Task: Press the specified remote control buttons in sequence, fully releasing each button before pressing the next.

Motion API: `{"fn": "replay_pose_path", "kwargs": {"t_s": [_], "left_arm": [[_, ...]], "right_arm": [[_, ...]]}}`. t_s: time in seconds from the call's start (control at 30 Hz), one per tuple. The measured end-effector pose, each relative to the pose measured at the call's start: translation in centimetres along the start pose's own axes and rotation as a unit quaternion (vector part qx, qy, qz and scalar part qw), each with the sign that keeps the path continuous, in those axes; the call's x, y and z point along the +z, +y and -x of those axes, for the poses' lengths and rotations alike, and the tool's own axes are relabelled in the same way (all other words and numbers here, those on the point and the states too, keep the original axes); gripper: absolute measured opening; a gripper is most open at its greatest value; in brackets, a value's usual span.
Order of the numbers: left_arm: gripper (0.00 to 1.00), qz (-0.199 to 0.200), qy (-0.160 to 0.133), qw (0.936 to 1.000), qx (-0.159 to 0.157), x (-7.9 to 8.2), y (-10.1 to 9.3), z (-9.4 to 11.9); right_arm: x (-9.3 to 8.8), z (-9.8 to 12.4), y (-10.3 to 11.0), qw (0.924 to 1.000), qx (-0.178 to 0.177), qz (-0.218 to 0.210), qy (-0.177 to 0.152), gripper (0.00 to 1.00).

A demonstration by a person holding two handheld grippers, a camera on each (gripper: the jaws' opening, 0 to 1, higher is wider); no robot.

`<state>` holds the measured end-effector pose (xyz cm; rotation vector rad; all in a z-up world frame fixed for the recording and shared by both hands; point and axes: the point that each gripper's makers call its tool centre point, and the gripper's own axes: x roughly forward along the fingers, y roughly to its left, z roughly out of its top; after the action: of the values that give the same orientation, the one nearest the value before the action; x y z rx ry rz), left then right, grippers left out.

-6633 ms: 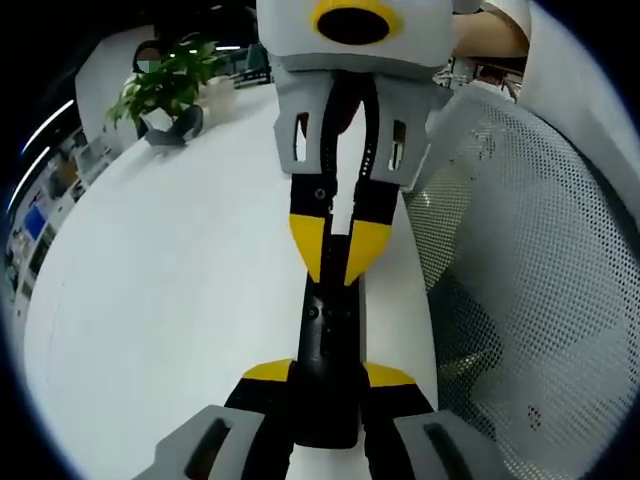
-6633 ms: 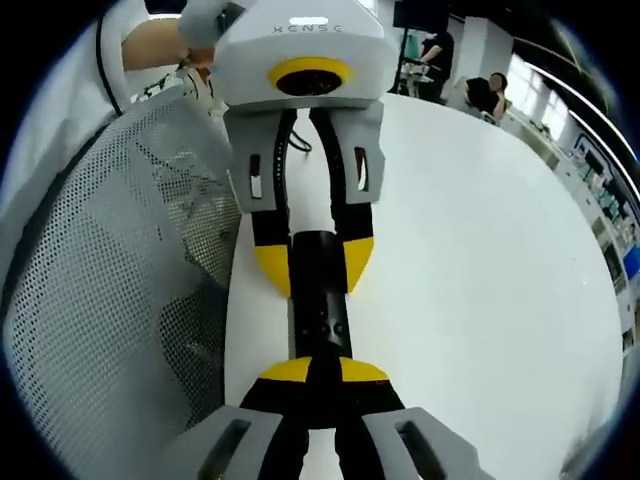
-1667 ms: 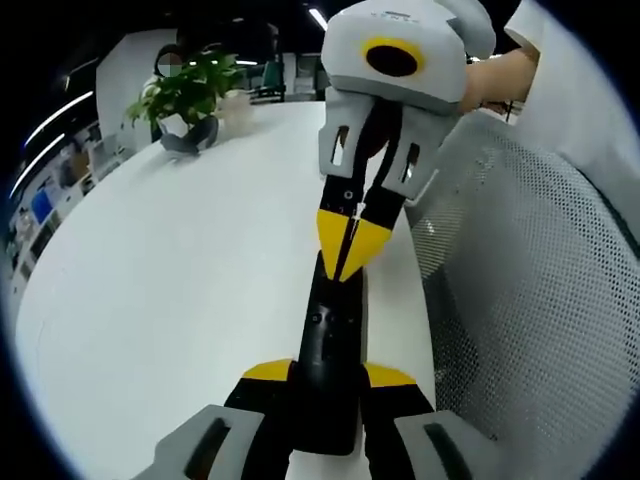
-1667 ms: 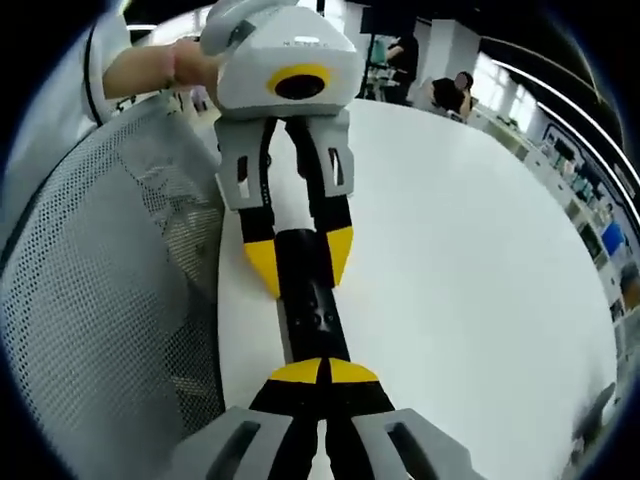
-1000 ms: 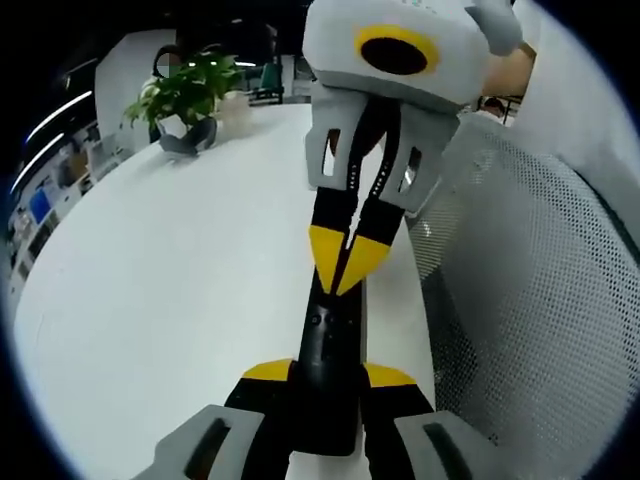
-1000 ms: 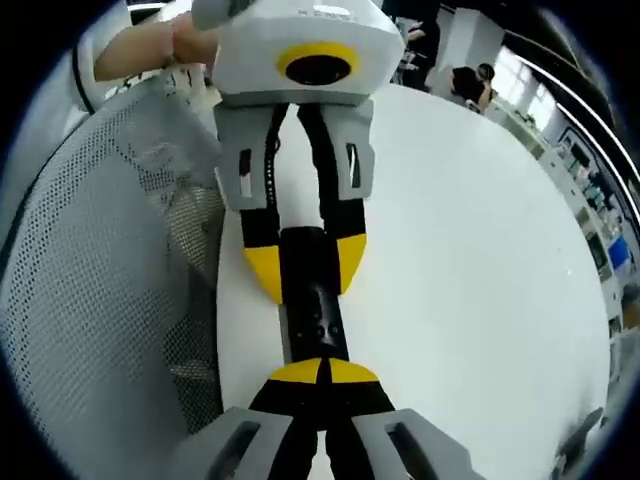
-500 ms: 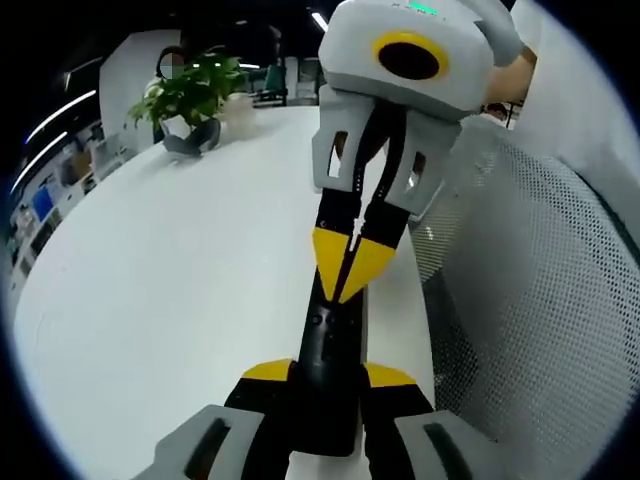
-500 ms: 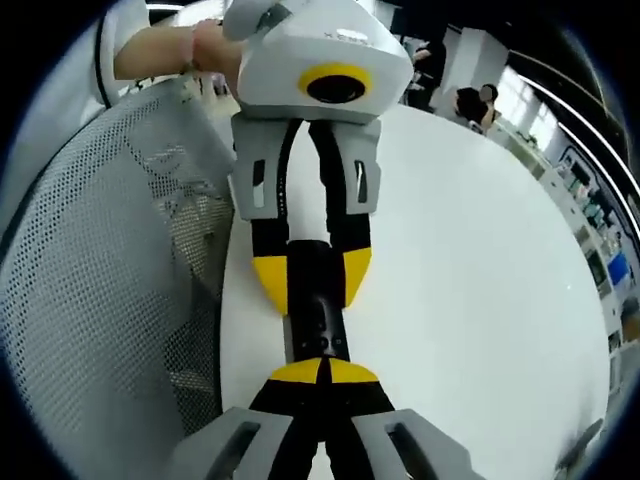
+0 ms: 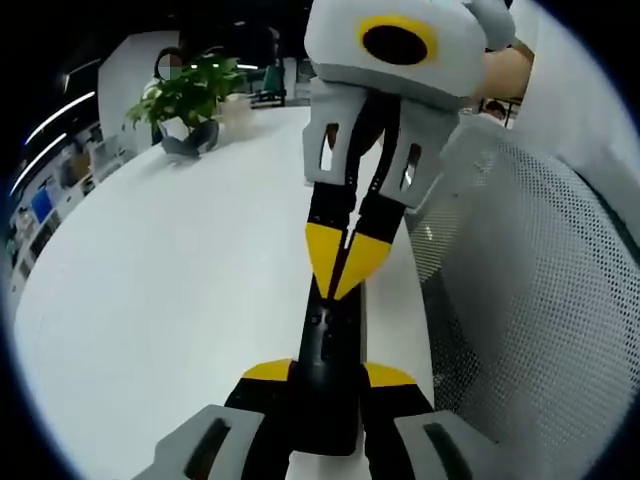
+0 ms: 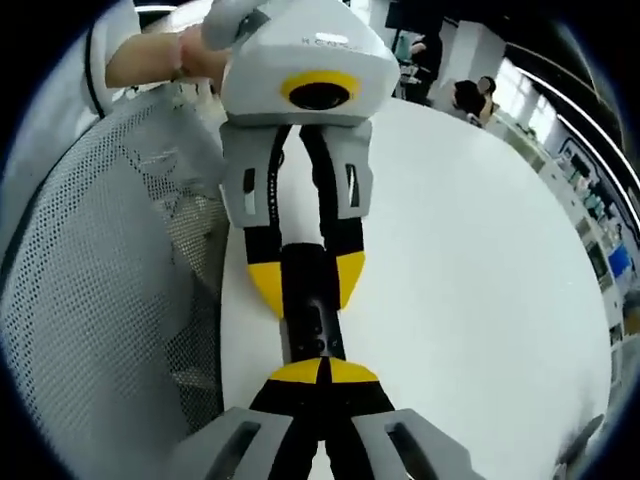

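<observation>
The black remote control (image 9: pixel 328 370) sits pinched at its near end between the yellow-tipped jaws of the left gripper (image 9: pixel 328 385), its length running forward over the white table (image 9: pixel 160 300). At its button face the right gripper (image 9: pixel 340 270) comes from the far side with jaws pressed together into a single point. That narrow point could slide onto a neighbouring button or stay down too long, I judge, and a hard push might lever the remote in its one-ended hold toward the mesh chair (image 9: pixel 520 300) beside the table edge.
</observation>
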<state>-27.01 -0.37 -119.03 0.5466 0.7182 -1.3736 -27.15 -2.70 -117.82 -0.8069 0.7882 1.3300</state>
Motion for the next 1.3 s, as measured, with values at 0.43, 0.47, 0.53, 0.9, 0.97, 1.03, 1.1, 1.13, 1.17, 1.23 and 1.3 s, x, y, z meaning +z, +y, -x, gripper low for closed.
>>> {"fn": "replay_pose_path", "kwargs": {"t_s": [0.43, 0.47, 0.53, 0.9, 0.97, 1.03, 1.1, 1.13, 1.17, 1.23, 1.3], "left_arm": [[0.24, -0.015, 0.002, 0.9999, 0.001, 0.0, 0.0, -0.1], [0.24, -0.015, 0.003, 0.9999, 0.001, 0.0, 0.0, -0.1], [0.24, -0.016, 0.003, 0.9999, 0.002, 0.0, 0.0, -0.1], [0.24, -0.012, 0.002, 0.9999, 0.008, 0.0, 0.0, -0.1], [0.24, -0.012, 0.002, 0.9999, 0.007, 0.0, 0.0, -0.1], [0.24, -0.013, 0.002, 0.9999, 0.006, 0.1, 0.0, -0.1], [0.24, -0.015, 0.002, 0.9999, 0.005, 0.1, 0.0, -0.1], [0.24, -0.014, 0.003, 0.9999, 0.005, 0.1, 0.0, -0.1], [0.24, -0.014, 0.003, 0.9999, 0.004, 0.1, 0.0, -0.1], [0.24, -0.015, 0.003, 0.9999, 0.003, 0.0, 0.0, -0.1], [0.24, -0.016, 0.004, 0.9999, 0.004, 0.0, 0.0, -0.1]], "right_arm": [[-0.3, -0.5, 0.1, 0.9989, -0.017, 0.014, 0.042, 0.00], [-0.3, -0.5, 0.0, 0.9992, -0.021, 0.001, 0.034, 0.00], [-0.4, -0.4, 0.1, 0.9994, -0.024, -0.009, 0.023, 0.00], [0.4, -0.8, 1.2, 0.9994, -0.024, 0.009, 0.023, 0.00], [0.4, -0.9, 1.2, 0.9994, -0.020, 0.010, 0.027, 0.00], [0.4, -0.8, 1.3, 0.9994, -0.014, 0.011, 0.030, 0.00], [0.4, -1.0, 1.4, 0.9990, -0.009, 0.020, 0.038, 0.00], [0.5, -1.0, 1.4, 0.9987, -0.010, 0.026, 0.043, 0.00], [0.5, -1.1, 1.5, 0.9983, -0.011, 0.032, 0.047, 0.00], [0.5, -1.1, 1.5, 0.9978, -0.013, 0.039, 0.053, 0.00], [0.5, -1.2, 1.6, 0.9971, -0.012, 0.047, 0.059, 0.00]]}}
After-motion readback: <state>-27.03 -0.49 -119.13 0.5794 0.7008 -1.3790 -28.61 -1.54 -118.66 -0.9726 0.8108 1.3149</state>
